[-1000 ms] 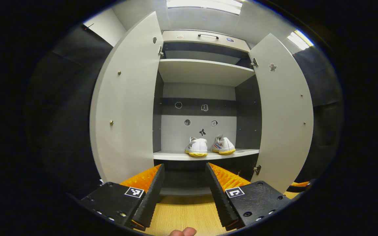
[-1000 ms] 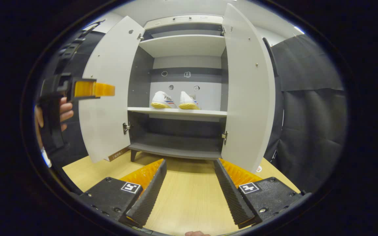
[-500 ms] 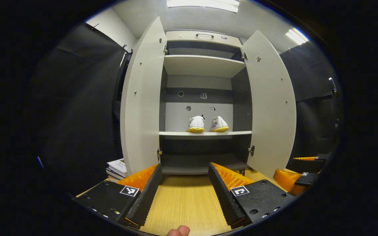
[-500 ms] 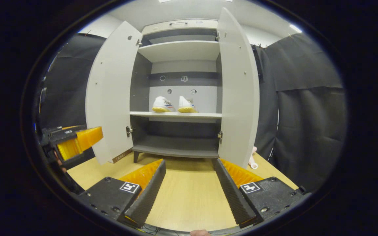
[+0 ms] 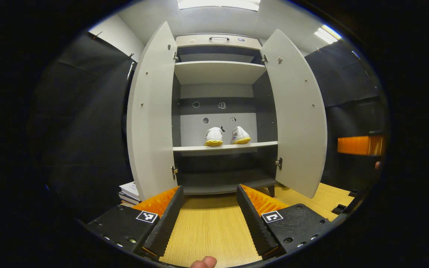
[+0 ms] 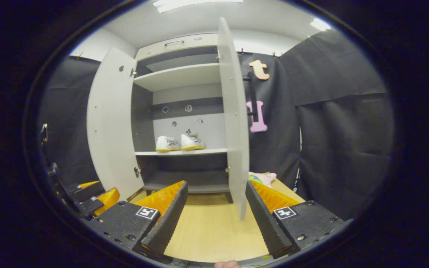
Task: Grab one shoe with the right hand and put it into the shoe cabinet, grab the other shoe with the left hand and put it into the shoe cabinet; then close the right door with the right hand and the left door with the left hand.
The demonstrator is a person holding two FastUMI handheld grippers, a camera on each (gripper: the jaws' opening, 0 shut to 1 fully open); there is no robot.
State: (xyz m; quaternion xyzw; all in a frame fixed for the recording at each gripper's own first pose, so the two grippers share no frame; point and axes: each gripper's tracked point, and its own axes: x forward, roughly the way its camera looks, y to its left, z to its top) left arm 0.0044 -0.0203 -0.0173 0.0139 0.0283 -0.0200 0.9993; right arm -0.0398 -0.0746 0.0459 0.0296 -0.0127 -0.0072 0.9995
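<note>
Left gripper point(image 5: 209, 216): hovering low over the worktop point(image 5: 209, 234), pointing straight into the open shoe cabinet point(image 5: 218, 41); also showing at the lower left of the right gripper view point(image 6: 91, 197).
Left gripper state: fingers spread wide, gripping nothing, touching nothing.
Right gripper point(image 6: 216, 214): hanging low over the worktop point(image 6: 210, 230), facing the free edge of the right door point(image 6: 233, 119); a part of it also showing at the right edge of the left gripper view point(image 5: 359, 145), raised well above the worktop.
Right gripper state: fingers gaping wide, clasping nothing; door edge standing between and beyond the fingertips, contact impossible to judge.
Left shoe point(image 5: 214, 136) point(image 6: 167, 143): sitting upright on the middle shelf point(image 5: 225, 147) point(image 6: 181, 152), heel outward.
Right shoe point(image 5: 240, 135) point(image 6: 193, 142): sitting just beside the left shoe on the same shelf.
Left door point(image 5: 151, 111) point(image 6: 108, 123): standing wide open.
Right door in the left gripper view point(image 5: 296, 111): standing open, swung outward.
Stack of books point(image 5: 130, 191): lying on the worktop beside the left door's lower corner.
Pink soft item point(image 6: 263, 178): lying on the worktop behind the right door.
</note>
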